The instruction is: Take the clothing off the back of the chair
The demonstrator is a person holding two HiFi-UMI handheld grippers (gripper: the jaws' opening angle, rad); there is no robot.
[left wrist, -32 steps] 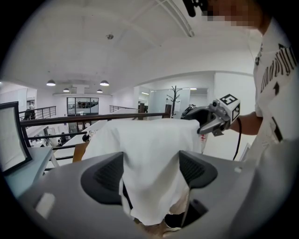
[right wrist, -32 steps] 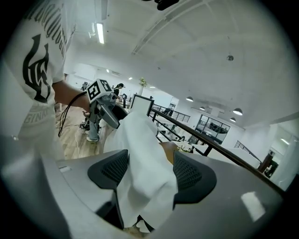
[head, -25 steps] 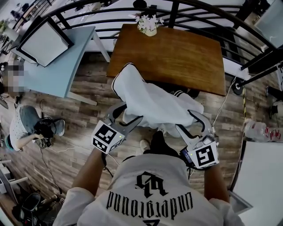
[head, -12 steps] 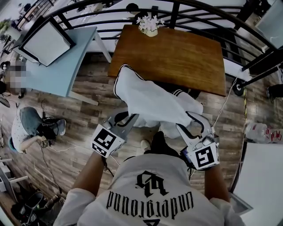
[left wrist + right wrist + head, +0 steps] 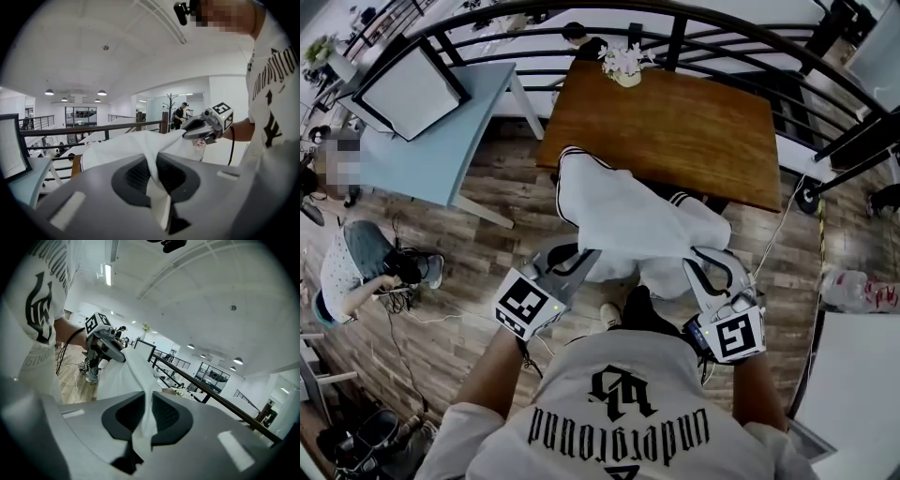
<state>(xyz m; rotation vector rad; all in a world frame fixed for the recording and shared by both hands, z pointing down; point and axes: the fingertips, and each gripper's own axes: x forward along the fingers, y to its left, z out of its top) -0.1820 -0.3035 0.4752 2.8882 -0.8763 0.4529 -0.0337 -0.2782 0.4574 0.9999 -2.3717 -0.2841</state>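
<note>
Standing on wood-plank floor [image 5: 483, 239], I am clamping my left gripper [image 5: 569, 265] and right gripper [image 5: 709, 269], jaws just closing, onto folds of the white clothing [image 5: 628, 220], black-striped at its edge, bunched between them before the brown table [image 5: 675, 122], with black railing [image 5: 676, 39] beyond.

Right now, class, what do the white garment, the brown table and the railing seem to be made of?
The white garment looks like soft matte fabric: it drapes and creases. The brown table seems wood or wood-look, satin, with grain streaks. The railing is likely painted metal: thin, dark, smooth bars.
</note>
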